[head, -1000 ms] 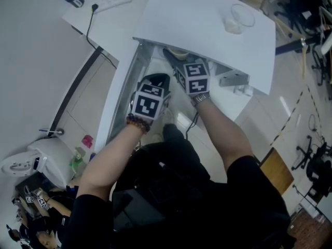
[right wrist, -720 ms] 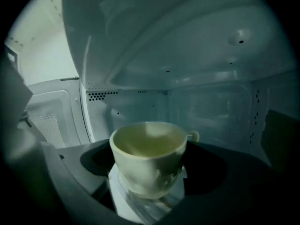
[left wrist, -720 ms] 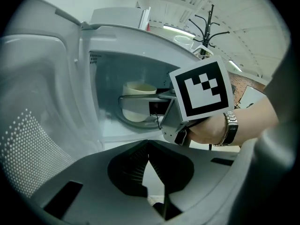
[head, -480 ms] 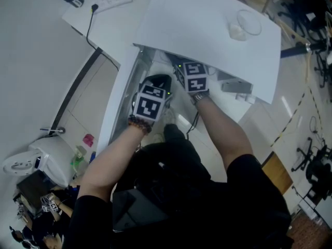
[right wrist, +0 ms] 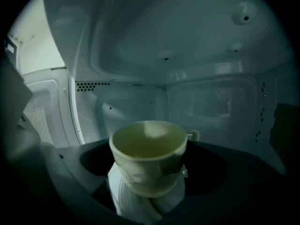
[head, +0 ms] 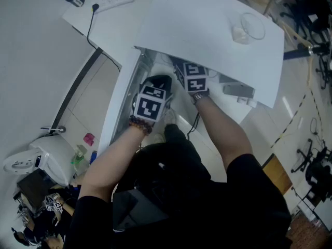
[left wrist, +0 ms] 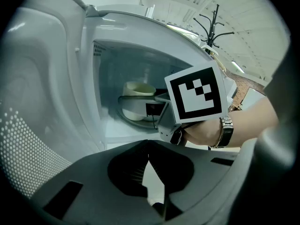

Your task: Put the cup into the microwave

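A pale cream cup (right wrist: 147,149) sits between the jaws of my right gripper (right wrist: 147,184), whose white pads press its lower sides. It is inside the microwave (right wrist: 211,102), in front of the back wall. In the left gripper view the same cup (left wrist: 138,89) shows in the open microwave (left wrist: 117,64), held by the right gripper (left wrist: 140,110). My left gripper (left wrist: 149,161) is shut and empty just outside the opening. In the head view the left gripper (head: 155,84) is at the opening, and the right gripper's marker cube (head: 195,78) is half under the white top.
The microwave door (left wrist: 28,144) with its dotted mesh stands open at the left. A clear glass bowl (head: 252,25) rests on the white top (head: 207,30). A power strip and cable (head: 111,4) lie on the far table.
My right gripper has gone deeper into the microwave with the cup; the cup's rim no longer shows in the head view. The left gripper has stayed put.
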Motion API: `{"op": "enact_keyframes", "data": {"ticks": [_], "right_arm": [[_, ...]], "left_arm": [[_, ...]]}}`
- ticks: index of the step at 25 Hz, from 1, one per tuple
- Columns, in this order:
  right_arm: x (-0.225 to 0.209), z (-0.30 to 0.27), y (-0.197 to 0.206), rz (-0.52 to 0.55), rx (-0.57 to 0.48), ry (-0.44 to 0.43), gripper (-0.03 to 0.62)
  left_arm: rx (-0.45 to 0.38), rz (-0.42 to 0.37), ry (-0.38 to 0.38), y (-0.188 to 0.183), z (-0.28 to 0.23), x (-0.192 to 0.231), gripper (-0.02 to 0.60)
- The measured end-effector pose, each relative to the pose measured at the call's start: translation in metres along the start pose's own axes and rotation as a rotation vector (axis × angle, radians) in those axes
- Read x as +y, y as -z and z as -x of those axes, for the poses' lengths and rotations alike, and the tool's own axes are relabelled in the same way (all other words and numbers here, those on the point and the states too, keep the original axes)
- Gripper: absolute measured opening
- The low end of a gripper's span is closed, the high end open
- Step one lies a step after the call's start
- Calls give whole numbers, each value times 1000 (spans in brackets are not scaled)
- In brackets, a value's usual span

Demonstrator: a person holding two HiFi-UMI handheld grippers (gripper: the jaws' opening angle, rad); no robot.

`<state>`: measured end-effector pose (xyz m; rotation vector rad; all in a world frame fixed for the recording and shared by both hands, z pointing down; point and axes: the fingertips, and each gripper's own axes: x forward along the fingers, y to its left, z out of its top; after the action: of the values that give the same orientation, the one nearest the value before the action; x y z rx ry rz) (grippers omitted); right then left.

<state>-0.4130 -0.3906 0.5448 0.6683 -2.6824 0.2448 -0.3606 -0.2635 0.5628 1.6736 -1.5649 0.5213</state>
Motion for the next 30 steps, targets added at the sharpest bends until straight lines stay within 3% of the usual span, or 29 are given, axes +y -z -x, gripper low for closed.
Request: {"op": "enact_keyframes", "data": {"ticks": [30], "right_arm": [[13, 47, 0, 1, -19, 32, 476]], "left_arm": [[-42, -20, 16, 10, 24, -19, 2]]}}
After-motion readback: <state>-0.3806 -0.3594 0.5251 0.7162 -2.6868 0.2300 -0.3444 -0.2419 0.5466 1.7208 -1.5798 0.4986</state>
